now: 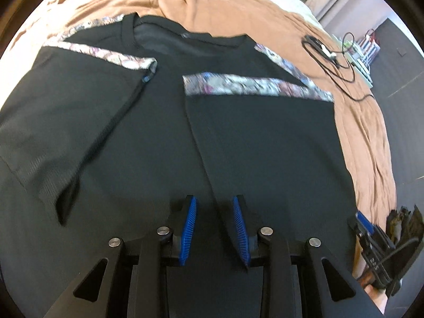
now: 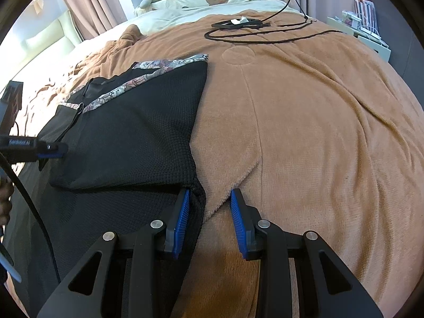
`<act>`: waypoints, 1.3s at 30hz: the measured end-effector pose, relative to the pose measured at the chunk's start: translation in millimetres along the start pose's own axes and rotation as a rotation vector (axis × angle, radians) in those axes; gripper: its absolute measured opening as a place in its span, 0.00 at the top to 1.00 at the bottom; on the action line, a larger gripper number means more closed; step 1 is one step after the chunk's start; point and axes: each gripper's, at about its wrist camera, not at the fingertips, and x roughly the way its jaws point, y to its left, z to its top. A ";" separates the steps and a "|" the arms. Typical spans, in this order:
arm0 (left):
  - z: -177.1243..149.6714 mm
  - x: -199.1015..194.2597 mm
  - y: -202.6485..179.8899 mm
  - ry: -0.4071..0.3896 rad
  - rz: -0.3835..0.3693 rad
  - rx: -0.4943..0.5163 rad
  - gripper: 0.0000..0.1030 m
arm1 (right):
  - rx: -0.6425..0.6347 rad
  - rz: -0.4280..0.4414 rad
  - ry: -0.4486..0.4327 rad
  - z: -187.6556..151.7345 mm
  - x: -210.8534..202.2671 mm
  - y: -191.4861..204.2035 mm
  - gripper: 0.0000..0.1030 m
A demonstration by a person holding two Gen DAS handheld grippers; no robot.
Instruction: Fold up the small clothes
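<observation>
Left wrist view: black shirt [image 1: 148,137] is lying flat on a tan blanket [image 1: 365,137], filling most of the frame directly beyond the left gripper [image 1: 215,201]. Its collar [image 1: 185,39] is pointing toward the far end of the bed, hem toward the near edge, so the long axis is running near to far. Both sides are lying folded inward, each patterned sleeve band [image 1: 254,86] turned across the chest; the edge of the right-hand flap is running diagonally down between the blue pads [image 1: 191,228]. The jaws are standing apart, pads pressing on nothing, cloth only beneath them. The right gripper [image 1: 371,241] is showing at the near right edge of the shirt. A coil of black cable [image 1: 331,58] is lying on the blanket far right.

Right wrist view: the right gripper [image 2: 210,196] is sitting at the shirt's [image 2: 137,122] right-hand near edge. A corner of black fabric is lying against the inner face of its left pad [image 2: 182,222], while the right pad is standing over bare blanket [image 2: 304,132] with a clear gap (open, not clamped). The rest of the shirt is spreading left and far from the jaws. The left gripper [image 2: 53,150] is entering from the left, over the cloth. The cable [image 2: 238,25] is lying far up the bed, well apart from the shirt.
</observation>
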 end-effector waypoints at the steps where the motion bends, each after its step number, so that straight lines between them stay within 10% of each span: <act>1: -4.7 0.4 -2.7 0.009 -0.006 -0.002 0.70 | 0.002 0.003 0.000 0.2 -0.1 -1.0 0.72; 11: -33.8 5.8 -31.6 0.035 0.016 0.056 0.52 | 0.009 0.005 -0.001 1.0 -0.8 -3.2 0.72; 12: -34.9 6.3 -34.2 0.024 0.036 0.066 0.54 | 0.009 0.004 -0.001 0.8 -0.8 -3.1 0.72; 14: -34.9 8.3 -37.3 0.012 0.074 0.076 0.91 | 0.007 0.004 -0.001 1.3 -0.9 -3.1 0.72; 16: -33.0 5.9 -35.4 0.010 0.066 0.068 0.96 | 0.005 0.004 0.002 1.4 -1.1 -3.5 0.72; 29: -26.2 -0.3 -8.8 0.017 -0.005 0.027 0.94 | 0.009 0.159 -0.014 11.7 -35.9 -0.5 0.71; 33: -27.8 -11.2 3.8 0.006 -0.031 0.027 0.91 | 0.015 0.173 -0.035 9.1 -41.5 -4.4 0.52; 39: -31.8 -37.7 31.9 -0.019 -0.023 0.023 0.79 | 0.047 0.187 -0.025 3.4 -30.9 -8.1 0.52</act>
